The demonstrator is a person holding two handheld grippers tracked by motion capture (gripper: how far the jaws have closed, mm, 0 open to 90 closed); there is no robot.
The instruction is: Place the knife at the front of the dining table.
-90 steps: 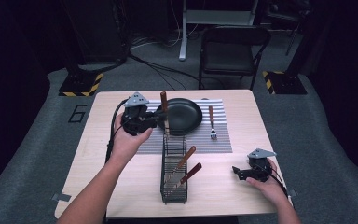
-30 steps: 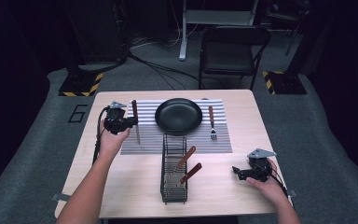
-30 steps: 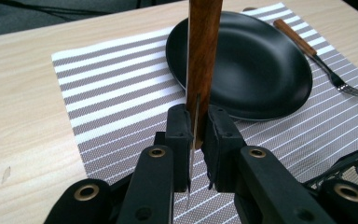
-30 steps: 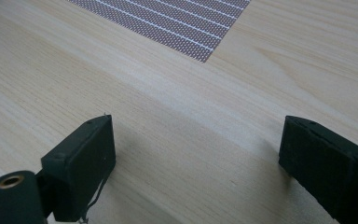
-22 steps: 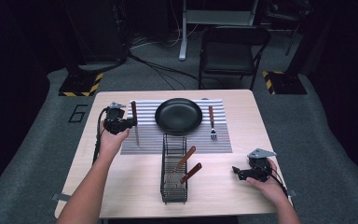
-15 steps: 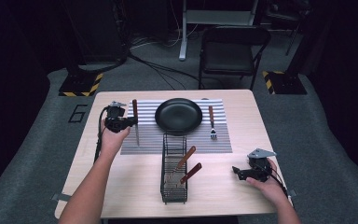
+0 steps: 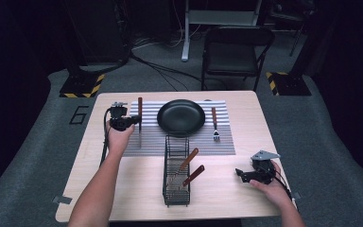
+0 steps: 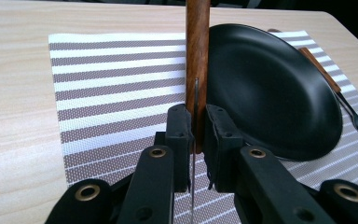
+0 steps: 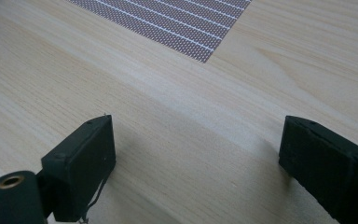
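We see the wooden-handled table knife (image 7: pixel 140 118) lying along the left part of the grey-and-white striped placemat (image 7: pixel 151 144), just left of the round black plate (image 7: pixel 181 117). Our left gripper (image 8: pixel 196 133) has its jaws pinched on the knife where handle meets blade. Our right gripper (image 9: pixel 196 163) rests wide apart, holding nothing, on the pale wooden table (image 7: pixel 217 189) near its right edge.

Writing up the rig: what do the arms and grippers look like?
Both grippers are black: left gripper has blocky jaws on link arms with brass-ringed pivots, and a black cable trails from it. Right gripper carries a grey three-cornered plate, cable behind. Forearms bare, no sleeves.
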